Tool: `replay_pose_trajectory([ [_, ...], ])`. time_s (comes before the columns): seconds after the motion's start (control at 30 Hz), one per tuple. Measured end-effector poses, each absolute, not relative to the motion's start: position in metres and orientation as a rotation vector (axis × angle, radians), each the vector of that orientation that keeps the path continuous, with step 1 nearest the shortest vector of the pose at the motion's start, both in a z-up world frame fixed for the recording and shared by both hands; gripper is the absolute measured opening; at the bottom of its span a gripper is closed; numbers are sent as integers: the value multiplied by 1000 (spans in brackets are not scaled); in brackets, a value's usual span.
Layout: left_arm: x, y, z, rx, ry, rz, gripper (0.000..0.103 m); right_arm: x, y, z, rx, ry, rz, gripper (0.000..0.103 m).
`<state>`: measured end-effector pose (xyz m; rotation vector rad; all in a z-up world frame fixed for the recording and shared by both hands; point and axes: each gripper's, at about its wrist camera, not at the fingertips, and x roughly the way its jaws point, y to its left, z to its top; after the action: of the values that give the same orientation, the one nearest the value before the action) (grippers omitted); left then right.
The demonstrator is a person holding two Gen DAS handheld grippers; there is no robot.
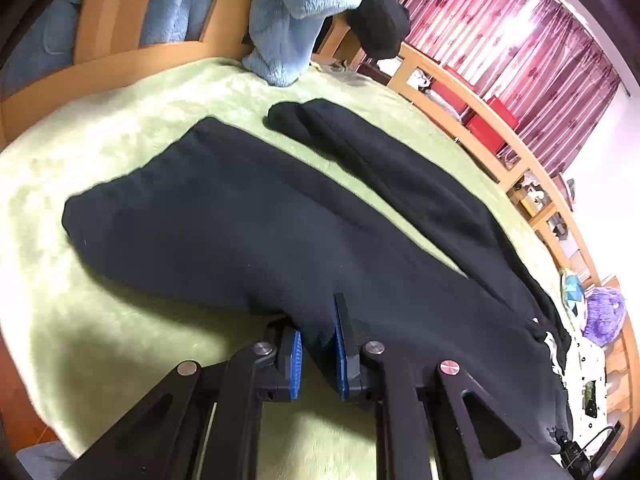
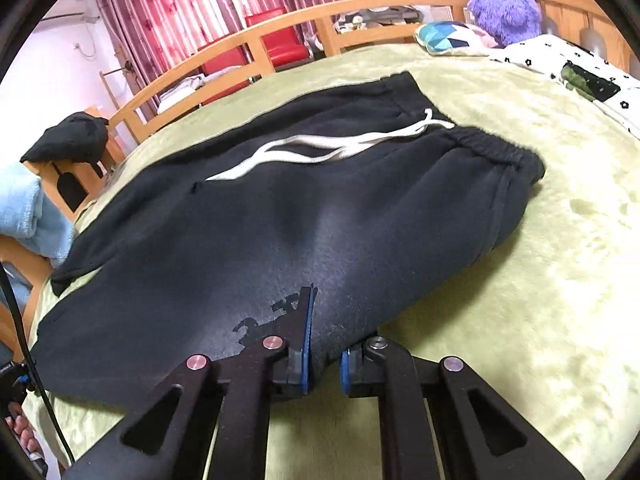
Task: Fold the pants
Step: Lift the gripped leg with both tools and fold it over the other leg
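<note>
Both grippers are biting the near edge of the black sweatpants, which are lying spread on the green bed blanket — left gripper clamping the leg side, right gripper pinching fabric nearer the waistband. The spaced grips are likely readying the near leg for carrying across onto the far leg — a lengthwise fold.

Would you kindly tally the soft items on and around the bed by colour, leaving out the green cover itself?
Black: 2, the pants and a black garment on the frame
Light blue: 1, the fleece
Purple: 1, the plush toy
Multicolour: 1, the patterned pillow
White with black print: 1, the bedding
Total: 6
</note>
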<state>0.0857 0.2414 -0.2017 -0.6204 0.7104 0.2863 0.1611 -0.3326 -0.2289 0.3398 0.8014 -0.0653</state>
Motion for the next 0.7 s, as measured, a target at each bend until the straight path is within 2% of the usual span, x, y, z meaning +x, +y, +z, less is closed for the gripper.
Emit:
replay_pose_trajectory([
  [0.43, 16, 252, -162, -580, 663, 296, 13, 81, -320, -192, 283, 776, -8, 9],
  [0.7, 15, 251, -126, -547, 636, 282, 13, 69, -317, -170, 280, 766, 8, 9],
])
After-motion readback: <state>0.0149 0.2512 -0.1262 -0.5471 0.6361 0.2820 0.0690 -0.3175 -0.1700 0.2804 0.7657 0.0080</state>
